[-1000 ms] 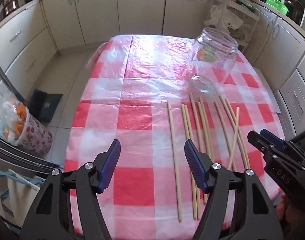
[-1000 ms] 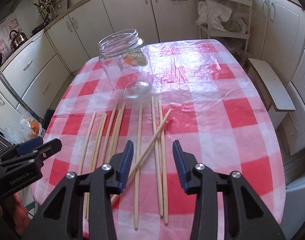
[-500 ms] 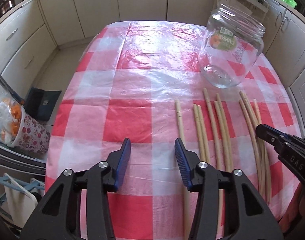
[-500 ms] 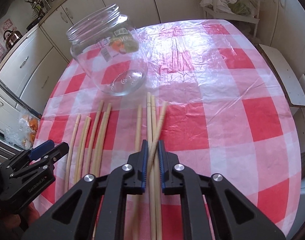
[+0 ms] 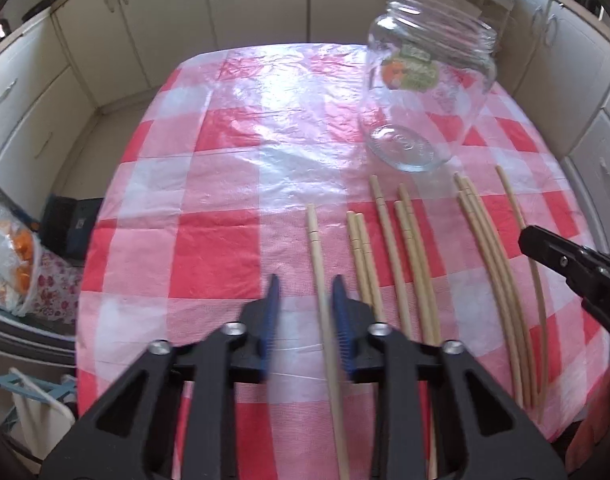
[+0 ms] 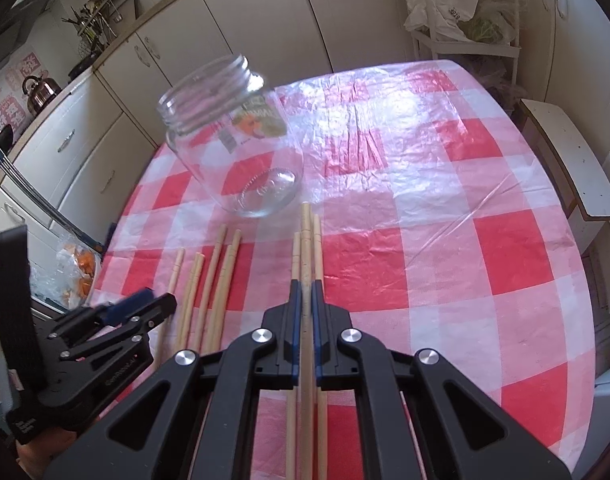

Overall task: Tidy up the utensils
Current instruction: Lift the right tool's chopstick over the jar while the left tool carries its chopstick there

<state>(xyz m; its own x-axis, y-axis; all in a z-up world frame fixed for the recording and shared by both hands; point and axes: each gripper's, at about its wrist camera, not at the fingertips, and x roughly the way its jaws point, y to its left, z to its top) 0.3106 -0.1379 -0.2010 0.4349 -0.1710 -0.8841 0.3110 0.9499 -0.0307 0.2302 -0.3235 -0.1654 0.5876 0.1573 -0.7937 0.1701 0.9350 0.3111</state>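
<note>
My right gripper (image 6: pixel 303 296) has just clenched on a chopstick (image 6: pixel 305 240); my left gripper (image 5: pixel 305 294) is closing around another chopstick (image 5: pixel 319 264) between its jaws, jar (image 5: pixel 427 80) ahead.

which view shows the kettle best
The right wrist view: the metal kettle stands in plain sight on the counter at far left, handle and body visible. The left wrist view shows at most a dark blurred sliver at its upper left edge, too unclear to identify.
</note>
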